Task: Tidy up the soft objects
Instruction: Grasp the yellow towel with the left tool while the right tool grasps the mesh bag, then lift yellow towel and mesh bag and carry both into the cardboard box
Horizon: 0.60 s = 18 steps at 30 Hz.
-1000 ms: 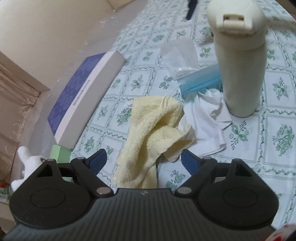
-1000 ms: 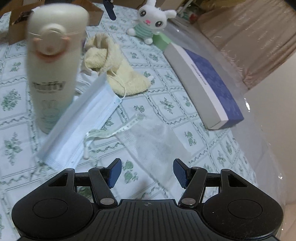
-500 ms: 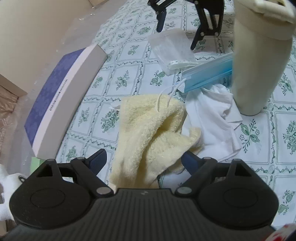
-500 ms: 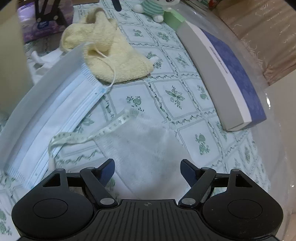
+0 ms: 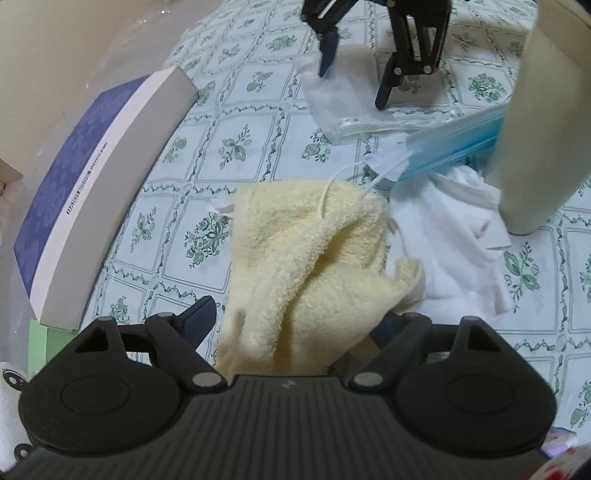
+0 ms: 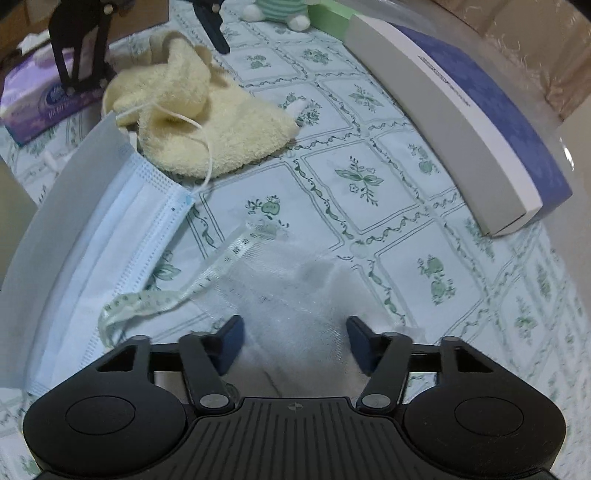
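A crumpled yellow towel (image 5: 306, 266) lies on the flowered tablecloth (image 5: 240, 147). My left gripper (image 5: 295, 325) straddles its near end with the jaws closing; the pads do not press it, and the towel partly hides the right fingertip. Across the table, the yellow towel (image 6: 207, 122) sits under my left gripper (image 6: 146, 66). A white see-through mesh pouch (image 6: 295, 291) lies flat between the fingers of my right gripper (image 6: 295, 334), whose jaws are closing without gripping it. From the far side, my right gripper (image 5: 354, 77) stands over the mesh pouch (image 5: 343, 110).
A blue face mask (image 5: 443, 147) leans on a cream bottle (image 5: 535, 129), and a white cloth (image 5: 454, 240) lies beneath. A blue-and-grey box (image 5: 92, 203) flanks the towel. A ribbon tape (image 6: 207, 273), purple tissue pack (image 6: 44, 99) and plush toy (image 6: 280, 11) are nearby.
Both grippers have come lower and closer to the table. The towel now reaches between the left fingers. The right fingers widened over the pouch, then narrowed around it.
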{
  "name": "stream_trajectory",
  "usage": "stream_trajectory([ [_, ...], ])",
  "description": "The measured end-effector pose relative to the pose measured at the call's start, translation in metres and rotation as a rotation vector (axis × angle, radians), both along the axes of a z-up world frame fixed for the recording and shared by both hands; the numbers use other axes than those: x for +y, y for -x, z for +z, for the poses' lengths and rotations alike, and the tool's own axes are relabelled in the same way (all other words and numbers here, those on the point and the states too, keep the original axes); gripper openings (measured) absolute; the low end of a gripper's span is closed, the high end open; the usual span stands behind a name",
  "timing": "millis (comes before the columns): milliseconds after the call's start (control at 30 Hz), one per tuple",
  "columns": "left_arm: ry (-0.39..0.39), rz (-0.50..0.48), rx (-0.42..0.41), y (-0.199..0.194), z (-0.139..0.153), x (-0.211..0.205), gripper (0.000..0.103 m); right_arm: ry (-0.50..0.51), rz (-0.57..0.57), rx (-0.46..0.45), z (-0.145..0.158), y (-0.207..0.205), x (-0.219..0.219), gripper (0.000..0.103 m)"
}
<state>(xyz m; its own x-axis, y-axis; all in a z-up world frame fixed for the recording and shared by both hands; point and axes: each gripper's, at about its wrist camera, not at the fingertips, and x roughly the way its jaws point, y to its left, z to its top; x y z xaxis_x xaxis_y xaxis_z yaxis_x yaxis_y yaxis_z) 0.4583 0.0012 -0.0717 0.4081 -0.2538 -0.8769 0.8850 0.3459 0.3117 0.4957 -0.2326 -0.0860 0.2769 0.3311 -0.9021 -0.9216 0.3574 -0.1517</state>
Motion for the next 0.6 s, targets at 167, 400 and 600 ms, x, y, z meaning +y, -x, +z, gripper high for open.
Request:
stream_trajectory([
  [167, -0.013, 0.001, 0.036, -0.008, -0.007, 0.0, 0.078, -0.031, -0.015, 0.042, 0.002, 0.001, -0.003, 0.036],
  [400, 0.02, 0.03, 0.11, -0.022, -0.009, -0.001, 0.053, -0.043, -0.03, 0.034, 0.002, 0.004, -0.003, 0.008],
  [600, 0.039, 0.059, 0.149, -0.021, -0.003, 0.002, 0.019, -0.042, -0.061, -0.003, 0.004, 0.007, -0.004, 0.003],
])
